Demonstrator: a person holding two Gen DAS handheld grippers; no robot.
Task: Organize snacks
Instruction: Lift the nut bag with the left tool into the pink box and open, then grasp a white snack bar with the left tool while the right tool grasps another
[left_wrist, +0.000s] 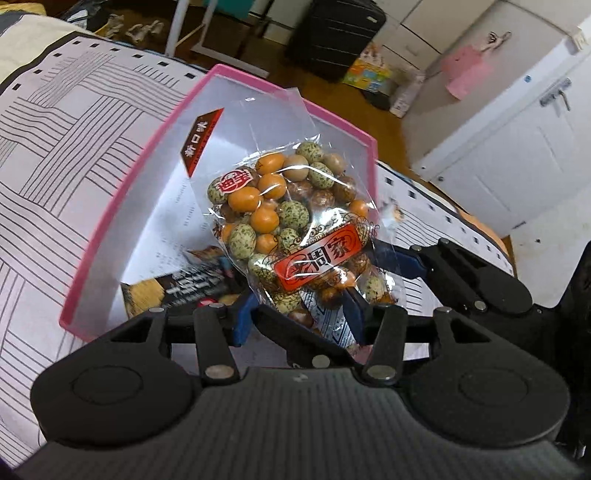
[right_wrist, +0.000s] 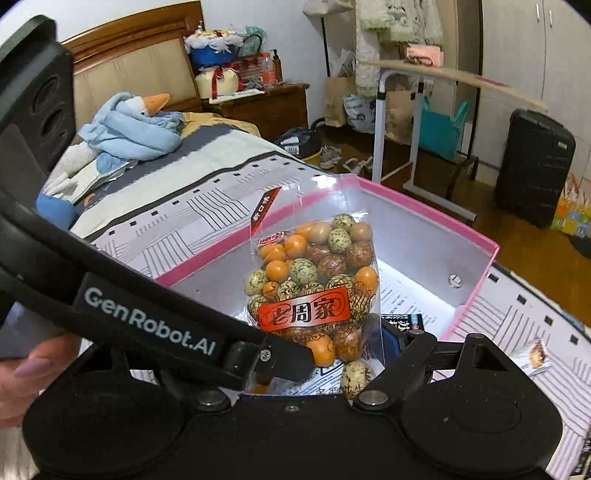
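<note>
One view only: stuffed goose (right_wrist: 147, 107)

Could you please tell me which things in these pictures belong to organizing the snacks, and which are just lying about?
Part of the job:
- bag of coated nuts, held in the left hand-held gripper
- pink-rimmed box
- dark snack packet in the box
- small snack packet on the bedspread

Just lying about:
- black suitcase
- goose plush toy
- shoes

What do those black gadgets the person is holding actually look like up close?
Each hand-held gripper is matte black plastic: the left hand-held gripper has blue finger pads, round pivot housings and silver pins. White "GenRobot.AI" lettering runs along its side. The right hand-held gripper looks the same. A fingernail wears mauve polish.
</note>
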